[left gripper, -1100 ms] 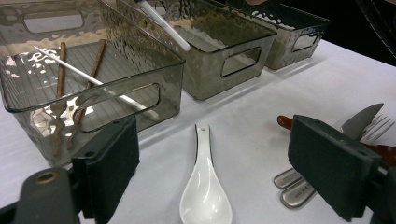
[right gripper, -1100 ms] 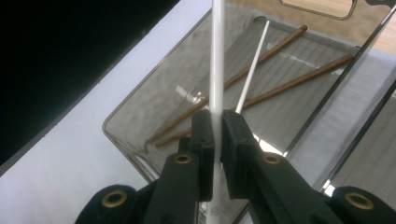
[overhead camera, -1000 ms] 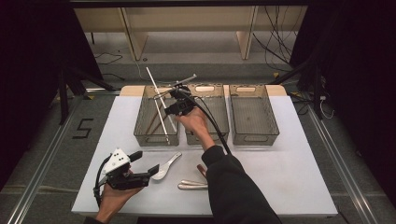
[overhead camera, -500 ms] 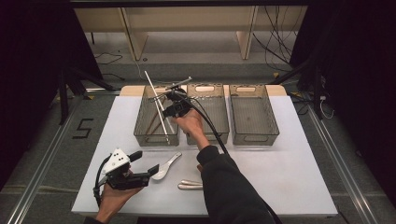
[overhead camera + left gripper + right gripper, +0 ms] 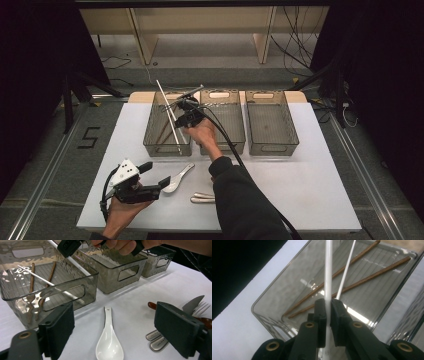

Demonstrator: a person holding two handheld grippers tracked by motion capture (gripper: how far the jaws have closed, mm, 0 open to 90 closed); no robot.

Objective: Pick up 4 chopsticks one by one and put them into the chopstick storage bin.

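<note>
My right gripper (image 5: 183, 107) (image 5: 327, 302) is shut on a long white chopstick (image 5: 169, 112) (image 5: 328, 270), held slanted over the left grey bin (image 5: 150, 145) (image 5: 262, 307). Inside that bin lie two brown chopsticks (image 5: 362, 281) (image 5: 32, 275) and another white chopstick (image 5: 345, 267) (image 5: 35, 276). My left gripper (image 5: 152, 175) (image 5: 115, 325) rests near the table's front left, open, with nothing between its pads. A white ceramic spoon (image 5: 177, 179) (image 5: 109, 345) lies on the table just ahead of it.
A middle bin (image 5: 225, 145) and a right bin (image 5: 272, 145) stand beside the left one at the back. Metal cutlery handles (image 5: 202, 198) lie near the front, by the person's right sleeve, with a knife (image 5: 192, 305) and a fork (image 5: 202, 308).
The right hand with the white chopstick has shifted slightly left over the left bin. The left gripper has kept still.
</note>
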